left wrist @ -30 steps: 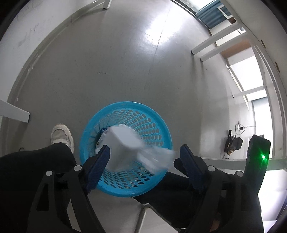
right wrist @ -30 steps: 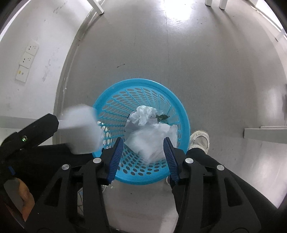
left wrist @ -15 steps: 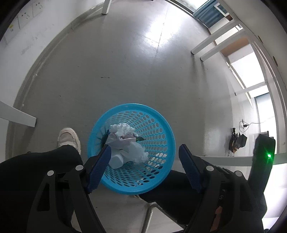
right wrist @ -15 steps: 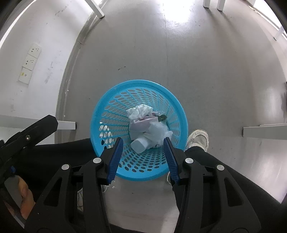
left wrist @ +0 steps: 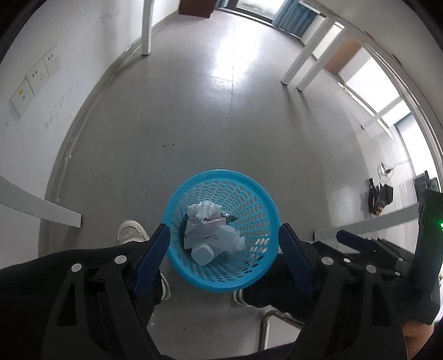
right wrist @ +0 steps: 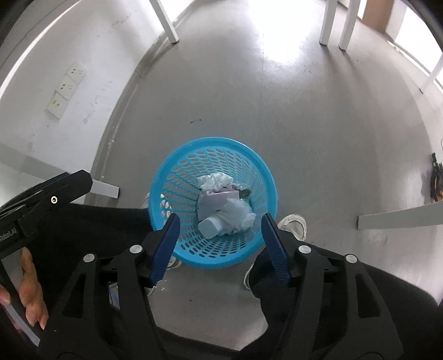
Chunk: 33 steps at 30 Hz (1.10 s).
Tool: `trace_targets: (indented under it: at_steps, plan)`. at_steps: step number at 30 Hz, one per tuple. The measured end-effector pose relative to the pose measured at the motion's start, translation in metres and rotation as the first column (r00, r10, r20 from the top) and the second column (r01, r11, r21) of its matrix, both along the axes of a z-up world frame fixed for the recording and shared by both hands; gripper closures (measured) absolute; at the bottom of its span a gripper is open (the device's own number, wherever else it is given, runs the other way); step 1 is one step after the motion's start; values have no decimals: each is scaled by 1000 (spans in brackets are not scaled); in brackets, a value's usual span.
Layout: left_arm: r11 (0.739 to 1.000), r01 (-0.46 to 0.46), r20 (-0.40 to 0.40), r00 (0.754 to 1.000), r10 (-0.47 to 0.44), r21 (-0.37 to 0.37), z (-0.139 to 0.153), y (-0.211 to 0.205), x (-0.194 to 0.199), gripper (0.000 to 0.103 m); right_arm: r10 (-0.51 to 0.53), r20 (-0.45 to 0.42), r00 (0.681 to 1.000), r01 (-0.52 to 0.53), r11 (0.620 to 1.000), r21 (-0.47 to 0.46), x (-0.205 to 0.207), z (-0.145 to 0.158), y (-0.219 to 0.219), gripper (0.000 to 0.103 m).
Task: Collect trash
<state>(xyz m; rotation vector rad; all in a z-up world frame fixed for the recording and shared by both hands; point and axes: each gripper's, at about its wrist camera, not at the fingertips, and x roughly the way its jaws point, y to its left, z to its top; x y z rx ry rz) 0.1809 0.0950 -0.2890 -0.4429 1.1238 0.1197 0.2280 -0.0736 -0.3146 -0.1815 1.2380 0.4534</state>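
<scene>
A blue perforated trash basket (left wrist: 249,193) stands on the grey floor below both grippers; it also shows in the right wrist view (right wrist: 177,180). Inside lie crumpled white paper (left wrist: 205,209), a pale sheet and a small white bottle (left wrist: 202,253), seen too in the right wrist view (right wrist: 209,229). My left gripper (left wrist: 223,259) is open and empty, held above the basket's near rim. My right gripper (right wrist: 220,243) is open and empty, also above the near rim. The left gripper's body (right wrist: 47,199) shows at the left of the right wrist view.
The person's black-trousered legs and white shoes (left wrist: 130,232) (right wrist: 293,224) flank the basket. White table legs (left wrist: 146,27) (right wrist: 329,22) stand farther off. A wall with sockets (left wrist: 33,77) runs along the left. A chair frame (left wrist: 265,326) is below.
The white bottle and crumpled paper that were falling from the grippers a second ago now lie in the basket. Both grippers have risen and tilted up, showing more floor.
</scene>
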Motion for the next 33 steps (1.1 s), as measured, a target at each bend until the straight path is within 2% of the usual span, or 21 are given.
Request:
trace_targets:
  at_steps: [7,11,13,16,19,22,30,33]
  plan:
    - [997,71,-26,997,-70,40,17,-7,-24,15,38,63,997,-38,999,11,-30,26,-8,33]
    - [997,77,0,997,-77,11,24,-5,-38,6,44,72,996,-46,998,32,-44,39,-17,23]
    - [996,90,0,996,-90,-1,24,-5,-44,6,51,84,995,-54,998,30,-52,45,-21,16]
    - [995,101,-27,994,-101,-29,18,-7,-48,6,51,92,994,-54,998,30,-58,49,-24,16]
    - [994,109,-24,994,-109,-9,17,-9,-52,6,51,81,995,-54,998,34,-59,47,-24,9]
    - [993,115,-24,993,-114,23,17,-12,-51,6,54,58,997,-56,998,39,-57,43,-24,9]
    - [993,120,-8,993,-120,0,16,-12,-47,6,45,27,999,-47,996,79,-53,37,-26,9]
    - [991,129,-2,992,-129,26,17,-16,-48,6,44,23,999,-46,995,86,-53,37,-28,9]
